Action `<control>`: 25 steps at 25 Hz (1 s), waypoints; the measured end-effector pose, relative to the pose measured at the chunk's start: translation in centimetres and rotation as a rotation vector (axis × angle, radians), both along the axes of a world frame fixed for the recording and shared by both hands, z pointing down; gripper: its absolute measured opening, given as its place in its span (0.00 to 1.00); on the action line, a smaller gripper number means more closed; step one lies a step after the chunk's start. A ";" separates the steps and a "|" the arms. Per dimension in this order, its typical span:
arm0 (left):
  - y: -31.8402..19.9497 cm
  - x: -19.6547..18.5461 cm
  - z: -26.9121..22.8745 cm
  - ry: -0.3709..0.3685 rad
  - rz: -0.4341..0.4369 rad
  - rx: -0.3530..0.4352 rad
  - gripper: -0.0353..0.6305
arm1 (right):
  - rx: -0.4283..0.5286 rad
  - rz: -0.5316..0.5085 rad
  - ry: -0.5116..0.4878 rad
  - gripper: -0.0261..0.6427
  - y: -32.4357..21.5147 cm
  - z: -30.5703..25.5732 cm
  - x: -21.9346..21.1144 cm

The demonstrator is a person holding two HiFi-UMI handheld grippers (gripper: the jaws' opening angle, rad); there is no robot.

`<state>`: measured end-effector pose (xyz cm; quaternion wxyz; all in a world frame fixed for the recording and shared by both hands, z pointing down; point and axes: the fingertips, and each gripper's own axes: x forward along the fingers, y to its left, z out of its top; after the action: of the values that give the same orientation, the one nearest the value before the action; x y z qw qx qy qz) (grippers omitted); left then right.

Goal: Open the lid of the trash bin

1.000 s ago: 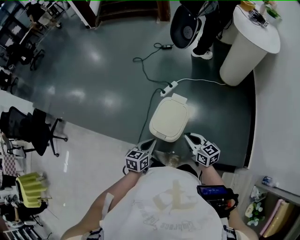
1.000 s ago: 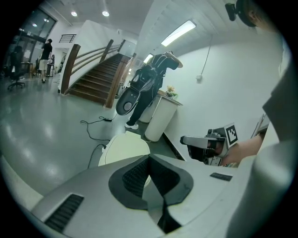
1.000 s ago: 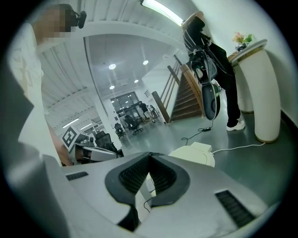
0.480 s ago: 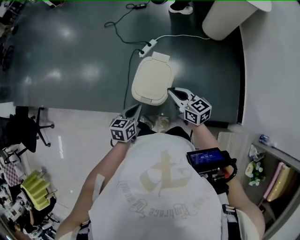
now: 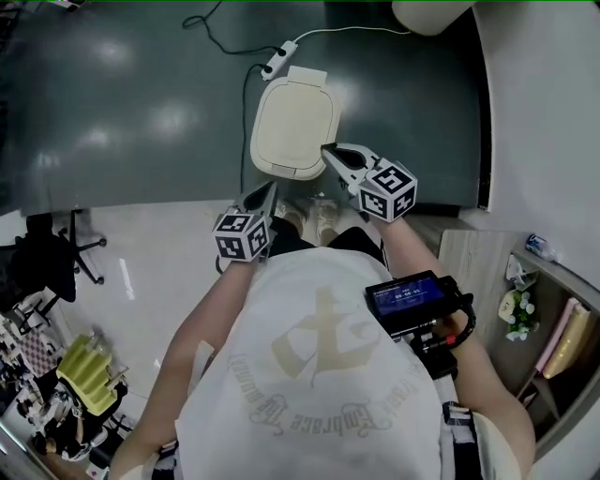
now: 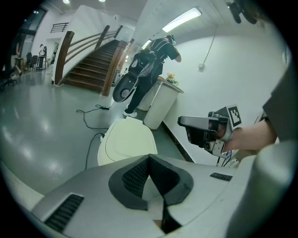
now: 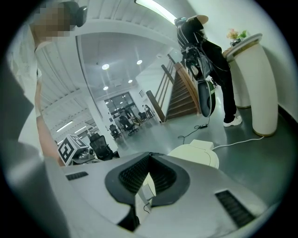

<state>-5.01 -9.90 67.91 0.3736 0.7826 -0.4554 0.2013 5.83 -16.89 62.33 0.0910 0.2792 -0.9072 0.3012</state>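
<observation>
A cream trash bin point(image 5: 293, 129) stands on the dark floor with its lid down. In the head view my right gripper point(image 5: 330, 150) is shut and its tips are over the bin's near right edge; touching or not, I cannot tell. My left gripper point(image 5: 263, 197) is shut, just short of the bin's near left side. In the left gripper view the bin point(image 6: 125, 142) lies beyond the shut left gripper point(image 6: 149, 157), and the right gripper point(image 6: 205, 130) hangs to its right. In the right gripper view the bin point(image 7: 195, 152) lies past the shut right gripper point(image 7: 149, 154).
A power strip point(image 5: 278, 58) with a cable lies behind the bin. A white round stand point(image 5: 427, 11) is at the back right. A person point(image 6: 149, 60) stands beside it, near a staircase point(image 6: 88, 65). An office chair point(image 5: 52, 258) is at the left, wooden shelving point(image 5: 487, 272) at the right.
I have stepped closer, so the bin sits nearer in the head view. The right gripper has reached forward to the bin's near right edge. The left gripper stays low by my body.
</observation>
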 end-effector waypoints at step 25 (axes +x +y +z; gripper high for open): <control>-1.0 1.7 6.8 -0.099 0.082 -0.109 0.08 | -0.068 0.013 0.013 0.05 1.8 4.4 0.0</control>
<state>-3.34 -10.92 74.73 0.3842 0.7682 -0.4292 0.2795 5.86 -15.06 66.73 0.1043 0.2840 -0.8939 0.3307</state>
